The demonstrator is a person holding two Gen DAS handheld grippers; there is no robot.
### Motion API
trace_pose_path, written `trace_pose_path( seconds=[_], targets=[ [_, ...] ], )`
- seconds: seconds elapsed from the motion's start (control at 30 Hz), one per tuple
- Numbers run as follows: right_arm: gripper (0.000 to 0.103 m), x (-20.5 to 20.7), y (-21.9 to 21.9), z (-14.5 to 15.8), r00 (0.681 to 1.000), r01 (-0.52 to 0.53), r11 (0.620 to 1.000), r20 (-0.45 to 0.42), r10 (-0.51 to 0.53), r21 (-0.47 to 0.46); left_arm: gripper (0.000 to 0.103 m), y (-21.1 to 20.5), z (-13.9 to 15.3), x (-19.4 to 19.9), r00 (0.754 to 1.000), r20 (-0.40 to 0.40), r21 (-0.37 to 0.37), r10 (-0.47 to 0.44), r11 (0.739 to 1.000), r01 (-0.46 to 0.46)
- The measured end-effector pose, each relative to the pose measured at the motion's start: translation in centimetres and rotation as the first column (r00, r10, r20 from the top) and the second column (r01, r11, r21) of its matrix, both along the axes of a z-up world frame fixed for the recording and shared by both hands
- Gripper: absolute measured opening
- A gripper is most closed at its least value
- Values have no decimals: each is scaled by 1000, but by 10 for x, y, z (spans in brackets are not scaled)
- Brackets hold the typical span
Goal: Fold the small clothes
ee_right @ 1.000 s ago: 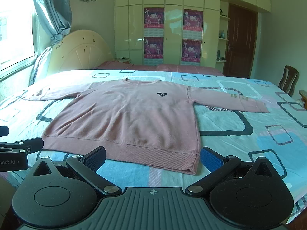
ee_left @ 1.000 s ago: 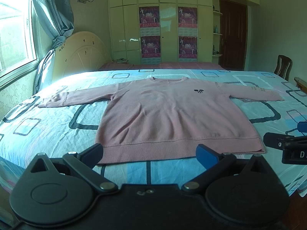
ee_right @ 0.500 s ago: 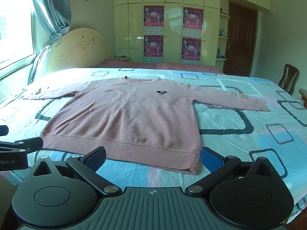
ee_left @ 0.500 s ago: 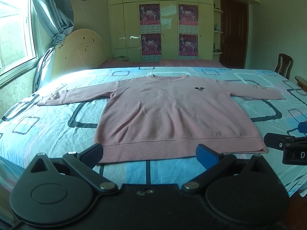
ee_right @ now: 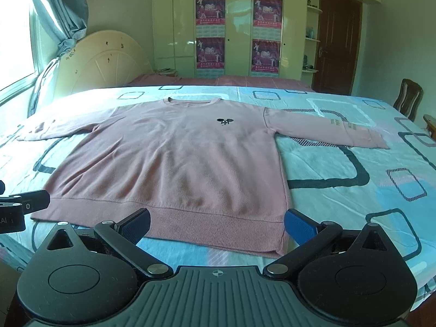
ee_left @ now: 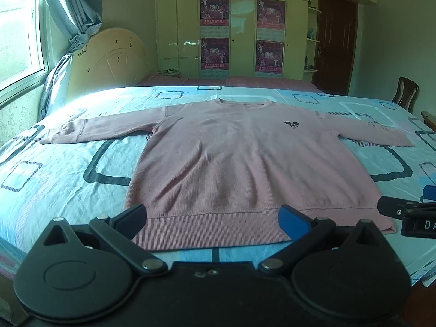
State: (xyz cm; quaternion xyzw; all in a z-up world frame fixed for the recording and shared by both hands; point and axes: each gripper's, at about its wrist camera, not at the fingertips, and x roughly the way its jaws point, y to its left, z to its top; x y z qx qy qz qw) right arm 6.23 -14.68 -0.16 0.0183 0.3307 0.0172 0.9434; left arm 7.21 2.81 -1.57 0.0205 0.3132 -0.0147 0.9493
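Fingers of the left gripper (ee_left: 212, 215) are spread wide, empty, poised at the near hem of a pink long-sleeved sweatshirt (ee_left: 245, 163). Fingers of the right gripper (ee_right: 216, 222) are likewise spread and empty, framing the hem's right-hand portion near the garment's lower right corner. The sweatshirt lies flat, front up, on a bed covered by a light-blue sheet (ee_right: 354, 190) printed with rounded rectangles; both sleeves extend sideways, collar towards the far side, and a small dark emblem (ee_right: 225, 121) marks the chest. Each gripper's tip appears at the edge of the other's view.
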Motion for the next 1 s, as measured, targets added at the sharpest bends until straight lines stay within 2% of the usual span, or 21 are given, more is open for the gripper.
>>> trace_pose_path(
  seconds=[0.13,0.3,0.5,0.57,0.63,0.7,0.8,1.0],
  targets=[
    [103,35,-1,-2,999,32,999,-2,-32,-2,102,0,-5,40,998,-31,-2,-55,998,55],
    [103,84,-4,3,996,90,996,9,-90,3,102,1,0,92,995,-13,2,-100,995,101],
    [103,131,-29,18,982,187,980,28,-189,63,102,12,7,142,990,-20,-21,-141,990,141],
    [103,144,-44,20,976,216,974,15,-218,70,102,15,3,157,992,-36,-39,-119,992,117],
    [103,150,-62,20,970,244,968,5,-244,57,102,15,-1,171,988,-48,-91,-146,986,141],
    [103,157,-82,16,958,286,957,-26,-285,45,102,9,-5,179,988,-46,-102,-149,984,143],
    [103,165,-124,7,935,350,932,-90,-342,91,102,-12,-13,193,985,-61,-114,-164,981,157],
    [103,181,-214,-7,879,476,864,-58,-473,167,102,-54,-25,216,981,-94,-103,-173,981,163]
  ],
)
